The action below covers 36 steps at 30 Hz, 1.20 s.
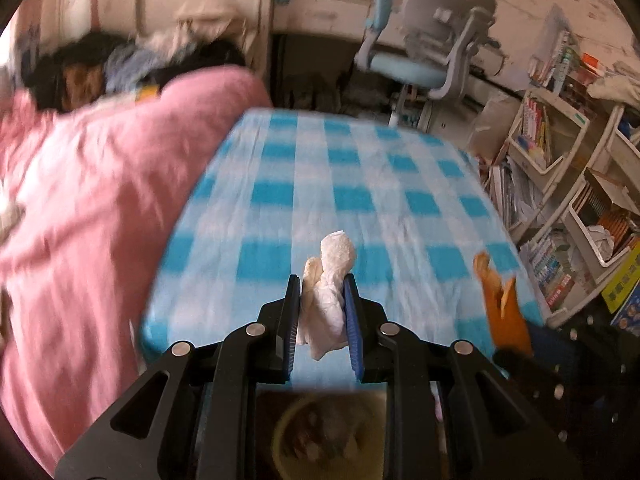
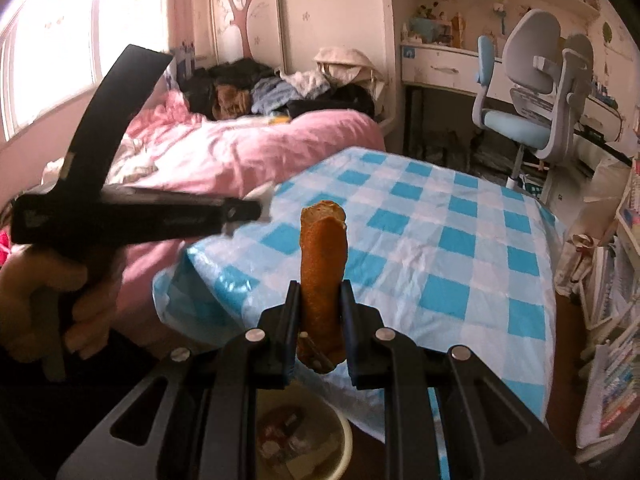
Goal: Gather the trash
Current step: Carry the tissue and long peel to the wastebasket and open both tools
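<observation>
1. White crumpled tissue (image 1: 330, 292) sits clamped between the pads of the left gripper (image 1: 322, 312), its top sticking up past the fingertips and a loose tail hanging below them.
2. Orange peel (image 2: 323, 276), a long curled strip with a pale inner edge, is pinched upright in the right gripper (image 2: 320, 320); its jaws are closed on it, with both ends of the strip free.
3. Both pieces of trash are lifted clear of the blue-and-white checked tablecloth (image 2: 440, 248), and no other litter shows on the cloth.
4. Directly beneath each gripper, at the near edge of the table, a pale round bin (image 2: 304, 444) shows with scraps already inside; in the left wrist view it is blurred but in the same spot (image 1: 320, 436).
5. Judging from this, the step in hand is the carry to the bin, with the drop not yet made.
6. The next move probably calls for bringing each load over the bin's mouth and then parting the jaws. The tissue may cling to a pad, and the long peel could catch the rim if released off-centre.
7. Beyond the table lie a bed with a pink quilt (image 2: 240, 148), a desk chair (image 2: 532, 92) and crowded bookshelves (image 1: 560, 184).
</observation>
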Tool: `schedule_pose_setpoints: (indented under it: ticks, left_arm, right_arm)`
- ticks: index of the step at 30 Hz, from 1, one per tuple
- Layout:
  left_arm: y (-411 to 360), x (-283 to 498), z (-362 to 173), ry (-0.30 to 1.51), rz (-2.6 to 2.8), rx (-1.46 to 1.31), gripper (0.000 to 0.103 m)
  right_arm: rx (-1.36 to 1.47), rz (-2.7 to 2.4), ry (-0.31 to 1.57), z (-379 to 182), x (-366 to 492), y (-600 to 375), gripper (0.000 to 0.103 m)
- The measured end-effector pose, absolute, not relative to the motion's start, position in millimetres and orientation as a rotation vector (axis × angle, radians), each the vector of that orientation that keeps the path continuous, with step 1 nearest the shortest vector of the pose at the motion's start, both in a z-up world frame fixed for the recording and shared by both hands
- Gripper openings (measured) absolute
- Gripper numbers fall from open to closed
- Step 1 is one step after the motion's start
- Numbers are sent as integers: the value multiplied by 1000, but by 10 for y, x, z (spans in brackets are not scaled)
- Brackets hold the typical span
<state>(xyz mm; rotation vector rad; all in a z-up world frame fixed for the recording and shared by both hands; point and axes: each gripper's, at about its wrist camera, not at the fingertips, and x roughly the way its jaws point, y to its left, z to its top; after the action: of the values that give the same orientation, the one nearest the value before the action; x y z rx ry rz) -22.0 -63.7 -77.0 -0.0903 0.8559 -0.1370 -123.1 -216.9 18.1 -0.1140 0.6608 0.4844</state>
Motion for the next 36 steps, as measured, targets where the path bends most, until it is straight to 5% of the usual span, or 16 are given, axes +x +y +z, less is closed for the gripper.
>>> schedule_pose_setpoints:
  ticks: [15, 36]
  left_arm:
    - [-670, -899, -1475, 1053, -73, -116, 20]
    - [-635, -944, -1503, 1051, -26, -117, 20]
  right_arm:
    - [-233, 544, 747, 9, -1586, -2018, 20]
    - [-325, 583, 806, -195, -1779, -1882, 20]
